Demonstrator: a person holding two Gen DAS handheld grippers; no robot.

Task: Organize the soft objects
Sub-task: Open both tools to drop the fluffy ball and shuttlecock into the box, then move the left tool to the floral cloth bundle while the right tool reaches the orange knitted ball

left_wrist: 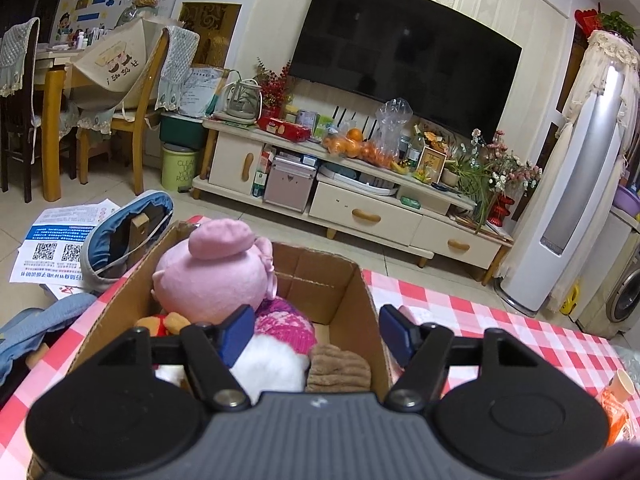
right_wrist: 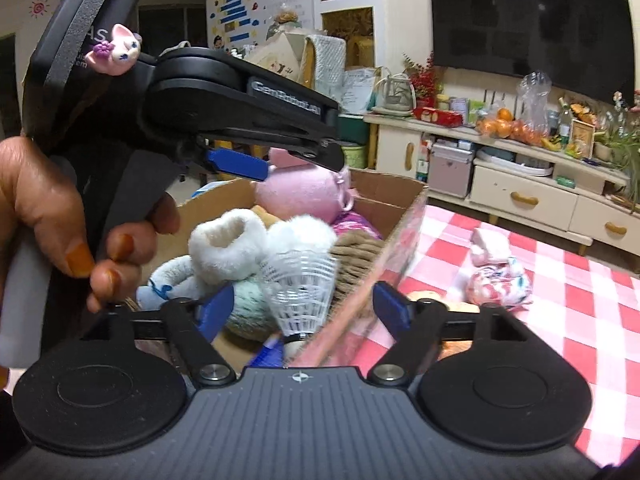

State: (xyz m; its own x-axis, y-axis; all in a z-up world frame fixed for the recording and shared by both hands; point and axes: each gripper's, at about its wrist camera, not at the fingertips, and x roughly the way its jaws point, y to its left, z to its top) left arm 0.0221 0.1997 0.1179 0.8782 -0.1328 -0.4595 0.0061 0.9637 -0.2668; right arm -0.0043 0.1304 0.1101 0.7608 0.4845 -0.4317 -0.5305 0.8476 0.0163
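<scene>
Cardboard makes the open box (left_wrist: 340, 280), which stands on the table (left_wrist: 500, 320) under a red and white checked cloth, close to the table's left edge. Inside, from left to right, a pink plush toy (left_wrist: 216, 268) sits high at the left wall, beside it a pink knitted piece (left_wrist: 284, 324) lies over something white and furry (left_wrist: 272, 368), and then a brown ribbed cloth (left_wrist: 340, 368). The left gripper (left_wrist: 316, 336) hangs over the box with its fingers (left_wrist: 236, 332) spread; one touches the pink toy, but nothing is pinched. In the right wrist view the right gripper (right_wrist: 304, 312) also has its fingers (right_wrist: 218, 310) wide apart, and a white shuttlecock (right_wrist: 298, 284) stands loose between them. Further right, a small pink and white bundle (right_wrist: 500, 276) lies on the cloth outside the box.
</scene>
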